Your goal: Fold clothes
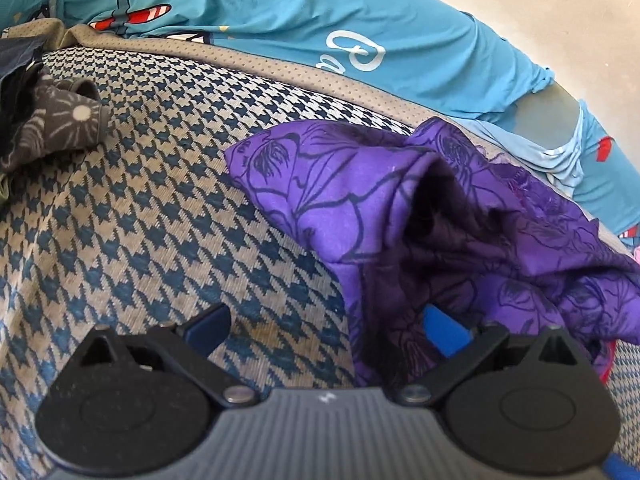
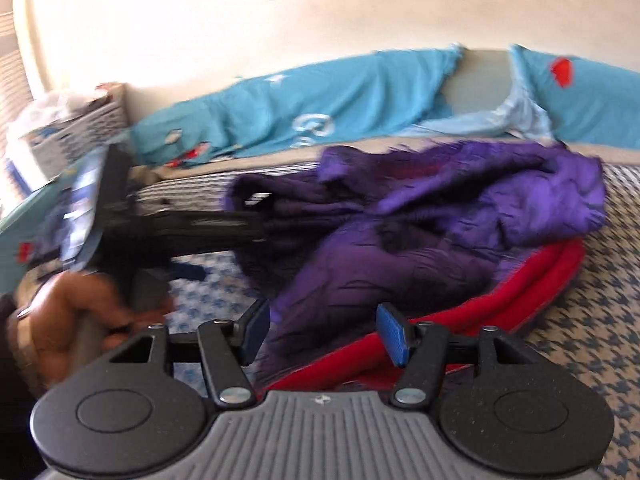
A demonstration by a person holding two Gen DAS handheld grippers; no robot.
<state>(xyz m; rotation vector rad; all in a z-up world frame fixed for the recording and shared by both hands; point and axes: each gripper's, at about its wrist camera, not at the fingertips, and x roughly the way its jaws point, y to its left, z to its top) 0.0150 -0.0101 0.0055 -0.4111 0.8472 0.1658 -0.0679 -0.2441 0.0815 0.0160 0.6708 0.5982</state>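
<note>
Where the blue-and-beige houndstooth bed cover (image 1: 152, 208) fills the lower left of the left wrist view, the left gripper (image 1: 324, 330) hangs over it with its fingers spread wide apart: the left finger (image 1: 208, 326) stands over bare cover, while the right finger (image 1: 444, 330) is half hidden among the folds of a crumpled purple garment printed with dark outlined flowers (image 1: 360, 208). Nothing is pinched between them. That purple garment lies in a heap at the centre right of the frame, its near edge reaching down to the gripper. Beyond it, along the top of the frame, a teal sheet with a red-and-white aeroplane print and white lettering (image 1: 260, 8) is bunched against a pale wall (image 1: 560, 20). At the far left edge sits a small dark grey cloth with pale sunburst marks (image 1: 64, 124). In the right wrist view, which is blurred, the right gripper (image 2: 324, 332) has its blue-padded fingers partly apart, with no cloth clamped; the lower edge of the purple garment (image 2: 420, 224) and a folded red fleece item (image 2: 500, 292) beneath it lie just ahead of them, at the centre and right of the frame. At the left of this view a person's hand (image 2: 68, 320) grips the handle of the other gripper, whose dark body reaches toward the purple heap.
</note>
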